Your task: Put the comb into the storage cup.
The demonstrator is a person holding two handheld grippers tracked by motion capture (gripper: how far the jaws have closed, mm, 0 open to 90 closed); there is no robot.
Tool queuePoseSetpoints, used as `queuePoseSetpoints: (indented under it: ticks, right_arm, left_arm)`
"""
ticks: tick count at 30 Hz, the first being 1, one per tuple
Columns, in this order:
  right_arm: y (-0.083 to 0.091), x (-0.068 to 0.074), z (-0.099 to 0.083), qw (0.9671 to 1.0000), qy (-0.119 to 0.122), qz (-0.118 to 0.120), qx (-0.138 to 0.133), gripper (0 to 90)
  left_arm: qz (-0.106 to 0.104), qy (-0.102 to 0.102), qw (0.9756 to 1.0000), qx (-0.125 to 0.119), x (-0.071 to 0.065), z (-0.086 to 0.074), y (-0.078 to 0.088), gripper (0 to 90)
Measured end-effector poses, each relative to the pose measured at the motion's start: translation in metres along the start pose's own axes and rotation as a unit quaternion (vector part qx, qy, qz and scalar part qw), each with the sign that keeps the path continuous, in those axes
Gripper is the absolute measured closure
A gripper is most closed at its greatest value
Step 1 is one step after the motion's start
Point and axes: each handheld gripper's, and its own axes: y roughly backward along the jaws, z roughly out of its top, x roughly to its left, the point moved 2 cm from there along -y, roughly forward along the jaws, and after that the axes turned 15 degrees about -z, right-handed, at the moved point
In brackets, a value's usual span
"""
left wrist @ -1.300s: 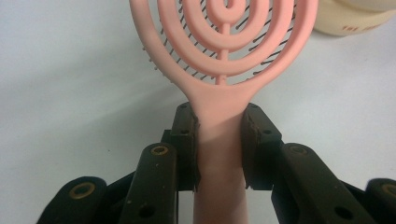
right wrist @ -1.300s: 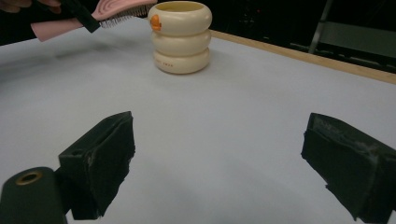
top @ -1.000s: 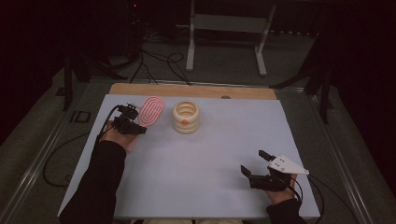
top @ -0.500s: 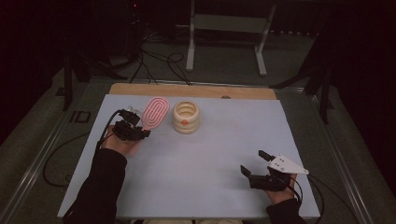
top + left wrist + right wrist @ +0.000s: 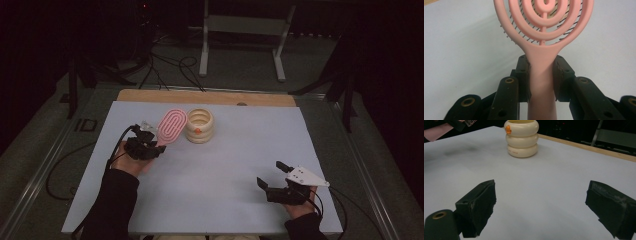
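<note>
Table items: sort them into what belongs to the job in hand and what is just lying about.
In the job: pink hairbrush, clamped by its handle in the left gripper; cream ringed holder beside it.
Lying about: open right gripper, idle; metal stand behind the table.

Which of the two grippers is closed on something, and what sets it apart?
The left gripper: its jaws clamp the pink hairbrush handle; the right gripper stands open.

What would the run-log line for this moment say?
left gripper: shut on pink hairbrush handle | right gripper: open, nothing between jaws | cream ribbed cup: upright beside brush head | table
</note>
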Motion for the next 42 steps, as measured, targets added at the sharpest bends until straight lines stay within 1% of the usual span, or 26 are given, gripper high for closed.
queuePoseSetpoints:
  ticks: [2,5,6,7,9,11,12,14,15,17,22,25,30,33,38,39,42]
  right_arm:
    - [0.0,0.0,0.0,1.0,0.001,0.001,0.0,9.3]
    - [-0.001,0.001,-0.001,1.0,0.002,0.001,0.002,9.3]
    - [-0.001,0.001,-0.001,1.0,0.002,0.001,0.002,9.2]
    - [-0.001,0.001,-0.001,1.0,0.002,0.001,0.002,9.2]
    - [-0.002,0.001,-0.001,1.0,0.001,0.002,0.004,9.3]
    - [-0.002,0.002,-0.001,1.0,0.001,0.002,0.004,9.3]
    - [-0.002,0.002,-0.001,1.0,0.001,0.002,0.004,9.3]
    - [-0.003,0.002,-0.002,1.0,0.002,0.001,0.006,9.2]
    - [-0.003,0.002,-0.002,1.0,0.002,0.001,0.006,9.3]
    - [-0.004,0.002,-0.002,1.0,0.002,0.002,0.006,9.3]
    - [-0.005,0.003,-0.003,1.0,0.002,0.002,0.009,9.2]
    - [-0.007,0.005,-0.003,0.9999,0.003,0.002,0.01,9.2]
    - [-0.008,0.007,-0.003,0.9999,0.005,0.004,0.013,9.3]
    - [-0.009,0.008,-0.003,0.9999,0.006,0.003,0.014,9.2]
    - [-0.009,0.008,-0.003,0.9999,0.005,0.002,0.015,9.2]
    - [-0.009,0.008,-0.003,0.9999,0.005,0.002,0.015,9.2]
    - [-0.009,0.007,-0.001,0.9999,0.003,-0.001,0.015,9.2]
  left_arm:
    - [-0.001,-0.004,1.0,-0.002,-0.002,-0.001,0.0,70.8]
    - [-0.005,-0.008,0.9999,-0.01,-0.008,-0.002,-0.002,70.8]
    - [-0.007,-0.015,0.9998,-0.014,-0.011,-0.003,-0.002,70.8]
    - [-0.007,-0.015,0.9998,-0.014,-0.011,-0.003,-0.002,70.8]
    - [-0.01,-0.02,0.9996,-0.018,-0.016,-0.004,-0.003,70.8]
    - [-0.01,-0.02,0.9996,-0.018,-0.016,-0.004,-0.003,70.8]
    - [-0.016,-0.024,0.9994,-0.021,-0.022,-0.005,-0.005,70.8]
    - [-0.018,-0.028,0.9992,-0.021,-0.024,-0.005,-0.007,70.8]
    - [-0.018,-0.028,0.9992,-0.021,-0.024,-0.005,-0.007,70.8]
    - [-0.017,-0.036,0.999,-0.019,-0.027,-0.006,-0.009,70.8]
    - [-0.022,-0.042,0.9986,-0.023,-0.031,-0.007,-0.011,70.8]
    - [-0.025,-0.052,0.998,-0.024,-0.036,-0.009,-0.011,70.8]
    - [-0.029,-0.057,0.9976,-0.026,-0.038,-0.01,-0.012,70.8]
    - [-0.034,-0.064,0.9971,-0.026,-0.043,-0.011,-0.014,70.8]
    - [-0.033,-0.066,0.9969,-0.027,-0.045,-0.011,-0.014,70.8]
    - [-0.04,-0.075,0.9959,-0.032,-0.049,-0.009,-0.015,70.8]
    - [-0.042,-0.076,0.9957,-0.033,-0.051,-0.009,-0.015,70.8]
